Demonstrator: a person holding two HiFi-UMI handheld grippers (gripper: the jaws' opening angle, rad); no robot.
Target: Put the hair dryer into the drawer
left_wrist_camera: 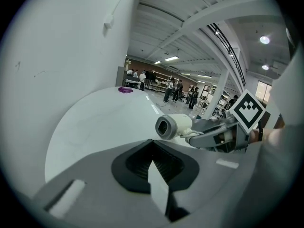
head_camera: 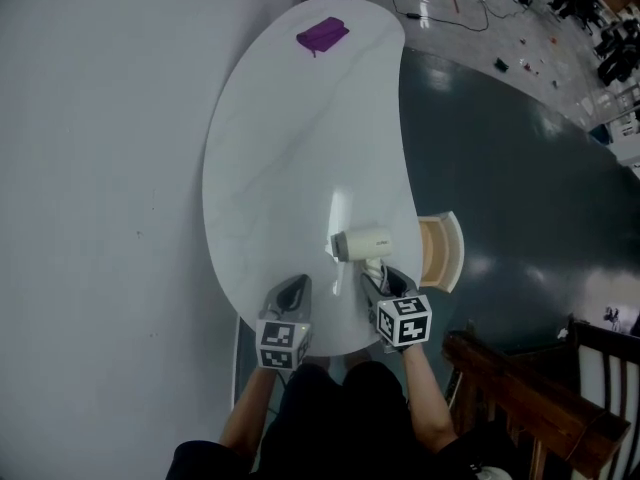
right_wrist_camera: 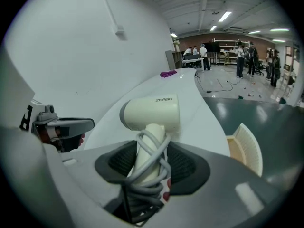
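**Right gripper.** The right gripper is closed on the handle of the dryer. The dark pads press the handle from both sides, and the grey cord is wound round the handle and caught in the same grip. The jaws stand fairly wide because of that bulk. The hold looks firm.

**Left gripper.** The left gripper has its jaws together with nothing between them. It sits over the near edge of the table, to the left of the right gripper and apart from it.

**Dryer.** The handle runs back into the jaws, toward the person. The barrel lies across it, roughly left to right in the head view, with the grey-ringed end toward the left gripper. From these angles we cannot say for certain whether the barrel rests on the table or hangs just above it.

**Drawer.** The drawer stands open at the table's right edge, its wooden inside showing behind a curved white front. It lies just to the right of the dryer, beside the blunt end of the barrel and a little below the tabletop.

**Finding.** In our judgement the coming move turns on this: the drawer is on the right hand's own side, and the right gripper is the nearer one and already carries the load. The barrel's long axis points at the drawer, so the dryer probably needs a short carry to the right and then down. The loose cord loops are the likeliest thing to snag on the drawer's rim.

**Other.** A purple item lies at the table's far end, well apart.
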